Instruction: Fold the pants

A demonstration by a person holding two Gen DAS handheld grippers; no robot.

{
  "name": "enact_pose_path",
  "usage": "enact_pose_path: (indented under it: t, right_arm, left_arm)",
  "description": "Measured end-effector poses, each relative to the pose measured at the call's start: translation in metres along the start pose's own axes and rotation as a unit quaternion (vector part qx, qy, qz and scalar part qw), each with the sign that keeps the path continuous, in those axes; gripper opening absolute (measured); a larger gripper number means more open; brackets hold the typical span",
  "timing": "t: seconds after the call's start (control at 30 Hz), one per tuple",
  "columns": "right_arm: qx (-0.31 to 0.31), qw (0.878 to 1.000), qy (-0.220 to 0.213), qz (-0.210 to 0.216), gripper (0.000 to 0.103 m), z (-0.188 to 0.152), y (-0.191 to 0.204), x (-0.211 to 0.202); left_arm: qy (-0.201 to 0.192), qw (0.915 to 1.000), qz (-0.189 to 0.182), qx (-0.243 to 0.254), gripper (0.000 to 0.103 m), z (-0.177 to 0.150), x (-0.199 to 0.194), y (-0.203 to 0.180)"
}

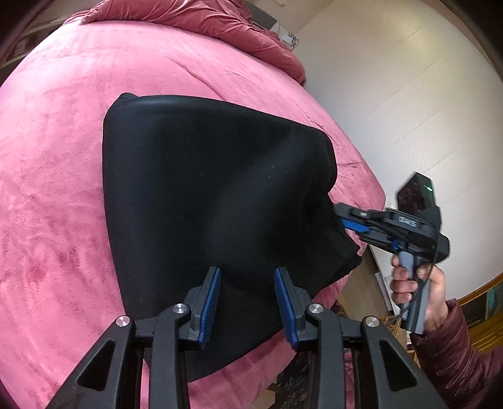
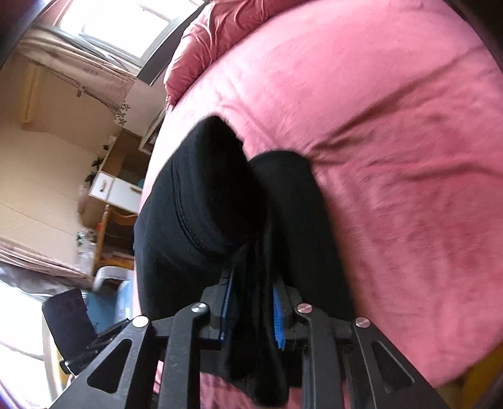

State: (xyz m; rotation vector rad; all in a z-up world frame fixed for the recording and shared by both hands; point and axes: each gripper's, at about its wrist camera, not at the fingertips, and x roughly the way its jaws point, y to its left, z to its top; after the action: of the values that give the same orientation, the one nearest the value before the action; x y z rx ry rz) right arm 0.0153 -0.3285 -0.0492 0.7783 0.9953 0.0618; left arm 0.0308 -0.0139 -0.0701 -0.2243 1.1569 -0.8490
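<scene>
A pink plush bedspread (image 1: 56,195) is filling most of both views, with a bunched red duvet (image 1: 201,19) lying along the upper edge of the left wrist frame. The black pants (image 1: 204,188) are lying at frame centre on that bedspread, already folded into a broad, rounded slab, their right-hand edge reaching toward the edge of the bed and being lifted there. The fabric is reading as soft, matte and limp, judged light and thick enough to bunch; it is draping and rolling rather than holding a crease, so hold is best taken at a gathered edge or corner through all layers. In the right wrist frame a stitched seam (image 2: 182,217) is curving down the left fold. The right gripper (image 2: 251,308), at lower centre, is clamping a bunched wad of the pants between its blue pads (image 2: 278,317). The left gripper (image 1: 248,302) is hovering over the near edge, jaws standing apart, gripping nothing.
</scene>
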Motion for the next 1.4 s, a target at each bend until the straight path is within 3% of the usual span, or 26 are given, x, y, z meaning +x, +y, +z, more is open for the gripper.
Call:
enact_pose_path:
  t: [0.03,0.2,0.37,0.67,0.7,0.73,0.97,1.1,1.2,1.33,1.37,1.4]
  right_arm:
    - [-0.003,1.0,-0.011,-0.01,0.035,-0.002,0.0,-0.011]
    - [-0.027,1.0,-0.007,-0.014,0.036,-0.023,0.012,-0.041]
    - [-0.065,0.997,0.027,-0.039,0.036,-0.058,0.03,-0.037]
    - [-0.051,0.996,0.021,-0.065,0.036,-0.055,0.029,-0.016]
    - [-0.058,0.995,0.02,-0.077,0.029,-0.055,0.031,-0.014]
    - [-0.073,0.993,0.02,-0.091,0.011,-0.055,0.036,-0.014]
    - [-0.142,0.986,0.014,-0.092,0.007,-0.068,0.063,-0.038]
    - [-0.117,0.985,0.041,-0.123,0.007,-0.072,0.036,-0.021]
    - [-0.105,0.986,0.041,-0.121,0.007,-0.073,0.029,-0.015]
    - [-0.14,0.982,0.044,-0.12,0.012,-0.069,0.04,-0.022]
    - [-0.148,0.98,0.038,-0.123,0.014,-0.066,0.044,-0.027]
    - [-0.153,0.98,0.027,-0.127,0.027,-0.062,0.048,-0.031]
  left_arm:
    - [-0.001,1.0,-0.002,-0.001,0.036,0.007,0.006,0.005]
    - [-0.004,1.0,-0.007,0.003,0.036,0.005,0.002,0.004]
    - [-0.009,0.9999,-0.01,0.004,0.036,0.001,-0.007,-0.001]
    - [-0.016,0.9998,-0.006,0.009,0.036,-0.001,-0.021,-0.002]
    - [-0.016,0.9998,-0.005,0.01,0.036,-0.002,-0.022,-0.001]
    - [-0.017,0.9998,-0.004,0.01,0.036,-0.002,-0.022,-0.001]
    - [-0.021,0.9997,0.004,0.014,0.036,-0.001,-0.027,0.0]
    - [-0.011,0.9998,0.009,0.013,0.036,0.0,-0.021,-0.001]
    - [-0.005,0.9996,0.016,0.024,0.036,0.001,-0.018,-0.006]
    - [-0.001,0.9998,0.013,0.015,0.036,0.002,-0.012,-0.004]
    - [-0.001,0.9999,0.011,0.012,0.036,0.002,-0.012,-0.003]
    - [-0.002,0.9999,0.01,0.011,0.036,0.002,-0.012,-0.003]
